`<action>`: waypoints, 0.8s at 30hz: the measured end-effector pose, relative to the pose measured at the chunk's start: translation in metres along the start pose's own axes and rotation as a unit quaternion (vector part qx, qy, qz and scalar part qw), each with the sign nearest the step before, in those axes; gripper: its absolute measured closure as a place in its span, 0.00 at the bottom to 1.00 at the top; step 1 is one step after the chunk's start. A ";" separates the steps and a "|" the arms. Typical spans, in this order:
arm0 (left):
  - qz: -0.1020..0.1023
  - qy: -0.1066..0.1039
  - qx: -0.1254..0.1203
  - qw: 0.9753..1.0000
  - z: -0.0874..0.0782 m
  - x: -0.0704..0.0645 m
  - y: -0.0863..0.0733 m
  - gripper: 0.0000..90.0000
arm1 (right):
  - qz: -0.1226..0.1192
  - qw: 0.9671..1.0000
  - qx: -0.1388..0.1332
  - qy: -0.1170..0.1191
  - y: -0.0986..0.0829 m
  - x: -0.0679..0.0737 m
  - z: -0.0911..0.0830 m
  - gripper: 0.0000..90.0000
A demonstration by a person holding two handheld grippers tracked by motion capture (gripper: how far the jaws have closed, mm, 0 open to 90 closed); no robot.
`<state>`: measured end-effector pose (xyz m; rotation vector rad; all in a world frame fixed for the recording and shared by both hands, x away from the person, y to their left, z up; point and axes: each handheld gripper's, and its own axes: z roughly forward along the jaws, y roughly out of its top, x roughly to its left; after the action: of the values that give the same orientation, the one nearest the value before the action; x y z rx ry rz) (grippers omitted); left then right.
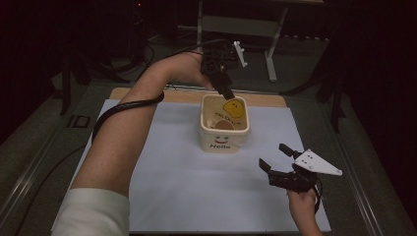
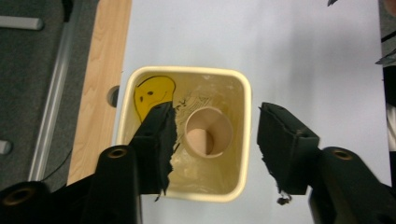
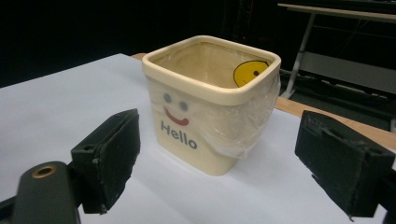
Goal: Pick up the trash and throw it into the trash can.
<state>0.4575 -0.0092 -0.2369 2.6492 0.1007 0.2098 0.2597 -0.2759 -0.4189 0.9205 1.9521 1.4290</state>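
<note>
- One thing already sits inside the cream square plastic tub with the "Hello" smiley face: a short tan cardboard tube, standing on end at the bottom near the middle. By my reckoning the drop is done — what is left is to lift clear.
- My left gripper hangs over the tub's far rim, jaws spread wide and holding nothing; in the left gripper view one jaw dips inside the rim beside the yellow smiley sticker, the other hangs outside the wall.
- My right gripper rests low on the white paper sheet, well apart from the tub on the near right, jaws spread and empty — aimed at the tub's printed face.
- Clear plastic film clings around one corner of the tub.
- Around it: a pale wooden table edge beyond the sheet. Nothing stands between either gripper and the tub; only the rim could catch my left jaw as I rise.
</note>
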 end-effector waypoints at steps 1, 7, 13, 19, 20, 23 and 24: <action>-0.002 -0.002 -0.002 1.000 -0.002 -0.002 -0.002 0.51 | 0.000 1.000 0.000 0.000 0.000 0.000 0.000 0.16; -0.010 0.007 -0.020 1.000 -0.012 -0.011 -0.012 0.43 | 0.000 1.000 0.000 0.002 0.001 0.001 0.001 0.16; -0.022 0.007 -0.029 0.999 -0.022 -0.017 -0.024 0.37 | 0.000 1.000 -0.001 0.004 0.002 0.003 0.002 0.16; -0.039 0.021 -0.041 0.998 -0.026 -0.024 -0.040 0.27 | -0.002 1.000 0.002 0.007 0.002 0.006 0.002 0.16; -0.041 0.021 -0.043 0.998 -0.027 -0.024 -0.043 0.27 | -0.002 1.000 0.001 0.007 0.002 0.006 0.002 0.16; -0.053 0.012 -0.057 0.997 -0.029 -0.025 -0.055 0.22 | -0.002 1.000 0.000 0.006 0.003 0.007 0.002 0.16; -0.053 0.012 -0.057 0.997 -0.029 -0.025 -0.055 0.17 | -0.002 1.000 0.000 0.006 0.003 0.007 0.002 0.16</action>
<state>0.4259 0.0497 -0.2409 2.5193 0.2308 0.2065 0.2577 -0.2691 -0.4171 0.9087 1.9612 1.4365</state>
